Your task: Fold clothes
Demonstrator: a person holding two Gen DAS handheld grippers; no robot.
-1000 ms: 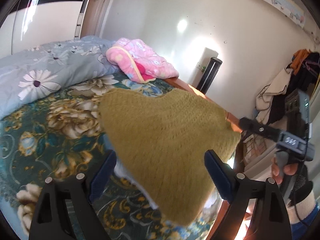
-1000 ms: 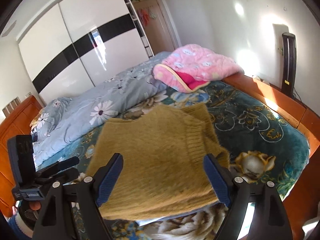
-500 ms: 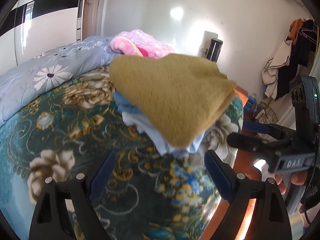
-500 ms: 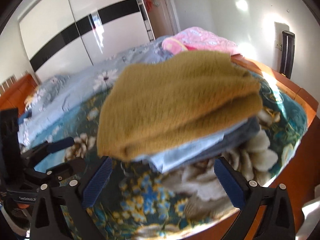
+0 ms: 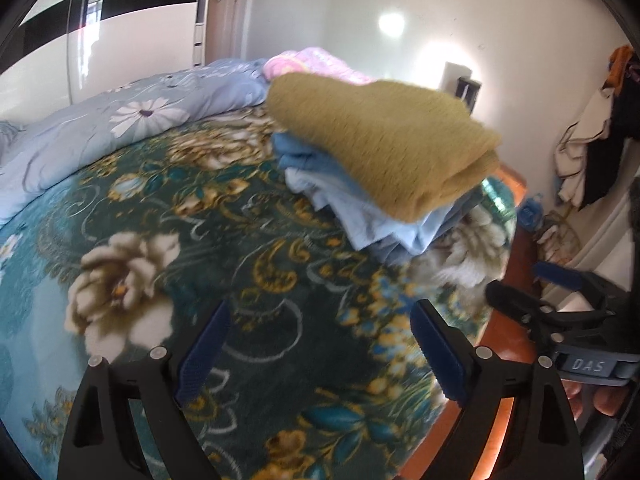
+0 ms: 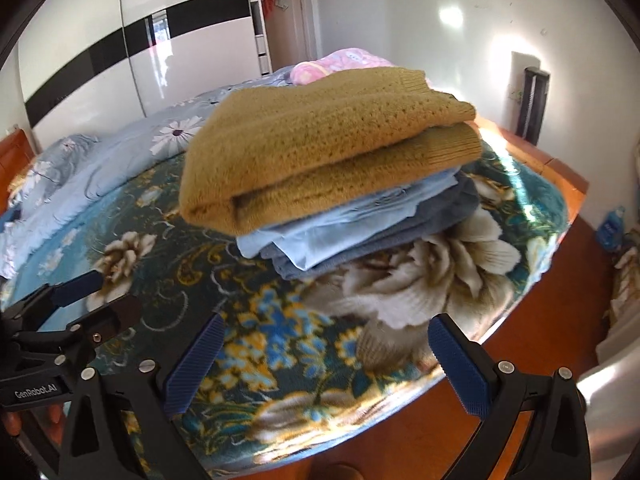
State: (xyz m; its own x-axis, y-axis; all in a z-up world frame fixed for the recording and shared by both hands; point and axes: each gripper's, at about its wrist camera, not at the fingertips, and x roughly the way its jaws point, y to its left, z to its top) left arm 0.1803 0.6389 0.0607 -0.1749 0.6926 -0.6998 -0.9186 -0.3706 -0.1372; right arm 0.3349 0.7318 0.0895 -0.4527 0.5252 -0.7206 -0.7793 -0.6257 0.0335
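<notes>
Both tools have backed away from the folded mustard sweater [image 6: 320, 148], which now tops the blue stack [image 6: 360, 236] near the bed's [image 5: 240, 280] far-right corner; left tool [image 5: 320, 356] and right tool [image 6: 326, 364] gape wide, empty. That garment looks done.

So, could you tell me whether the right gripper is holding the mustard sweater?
No, the right gripper is open and empty, short of the mustard sweater.

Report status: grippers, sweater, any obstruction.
Left hand-held gripper open, right hand-held gripper open, both empty. Mustard sweater folded atop blue clothes pile. Nothing in the way.
</notes>
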